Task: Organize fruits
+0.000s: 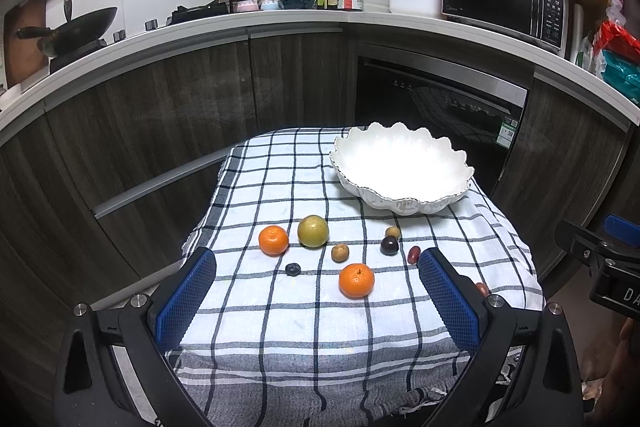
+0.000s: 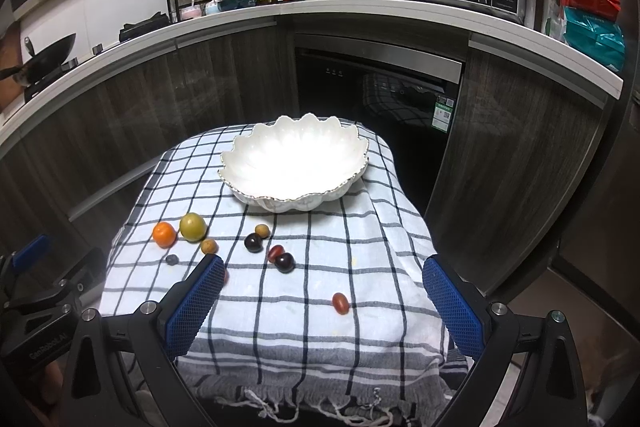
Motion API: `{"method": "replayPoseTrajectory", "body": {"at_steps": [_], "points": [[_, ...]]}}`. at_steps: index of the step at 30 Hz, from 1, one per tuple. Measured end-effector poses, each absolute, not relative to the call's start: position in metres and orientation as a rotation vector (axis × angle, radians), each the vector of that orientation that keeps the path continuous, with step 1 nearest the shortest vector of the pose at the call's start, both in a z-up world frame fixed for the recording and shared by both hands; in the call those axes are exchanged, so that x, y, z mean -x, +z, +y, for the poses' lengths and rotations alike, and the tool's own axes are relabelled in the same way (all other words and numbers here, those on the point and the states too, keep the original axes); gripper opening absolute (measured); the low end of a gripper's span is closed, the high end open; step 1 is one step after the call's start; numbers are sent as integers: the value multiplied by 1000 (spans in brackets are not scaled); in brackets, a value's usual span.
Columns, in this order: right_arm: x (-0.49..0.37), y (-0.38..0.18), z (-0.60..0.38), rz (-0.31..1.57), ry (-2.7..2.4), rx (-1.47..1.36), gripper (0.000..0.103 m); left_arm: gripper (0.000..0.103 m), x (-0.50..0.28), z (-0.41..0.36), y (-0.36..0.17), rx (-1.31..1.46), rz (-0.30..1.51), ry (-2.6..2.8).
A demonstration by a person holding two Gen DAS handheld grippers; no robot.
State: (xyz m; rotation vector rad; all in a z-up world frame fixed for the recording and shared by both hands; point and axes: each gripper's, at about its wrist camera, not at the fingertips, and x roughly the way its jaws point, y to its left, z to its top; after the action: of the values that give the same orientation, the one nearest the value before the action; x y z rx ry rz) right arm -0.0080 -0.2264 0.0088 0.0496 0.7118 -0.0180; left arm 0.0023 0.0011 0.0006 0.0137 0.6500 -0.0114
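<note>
Two oranges (image 1: pixel 356 280), one green fruit (image 1: pixel 313 231), one white bowl (image 1: pixel 402 169), left gripper (image 1: pixel 316 297) and right gripper (image 2: pixel 324 301) fingers spread, empty.

- surface (image 2: pixel 360 307): small, draped in checked cloth (image 2: pixel 304 339)
- white scalloped bowl (image 2: pixel 294 163) at far end; empty
- loose fruit near side: two oranges (image 1: pixel 273 240), green fruit (image 1: pixel 313 231), dark plums (image 2: pixel 253 242), small brown and red ones

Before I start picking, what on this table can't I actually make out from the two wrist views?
- Right wrist view: the near orange is almost wholly hidden behind the right hand-held gripper's left finger.
- Left wrist view: one red fruit peeks from behind the left hand-held gripper's right finger.
- Both views: the bowl's interior is washed out by glare.
</note>
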Motion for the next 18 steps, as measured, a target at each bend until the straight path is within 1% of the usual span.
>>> {"method": "replayPoseTrajectory", "body": {"at_steps": [18], "points": [[2,1,-227,736,-25,-52,101,103,-7,1,-1,-22,665,-16]]}}
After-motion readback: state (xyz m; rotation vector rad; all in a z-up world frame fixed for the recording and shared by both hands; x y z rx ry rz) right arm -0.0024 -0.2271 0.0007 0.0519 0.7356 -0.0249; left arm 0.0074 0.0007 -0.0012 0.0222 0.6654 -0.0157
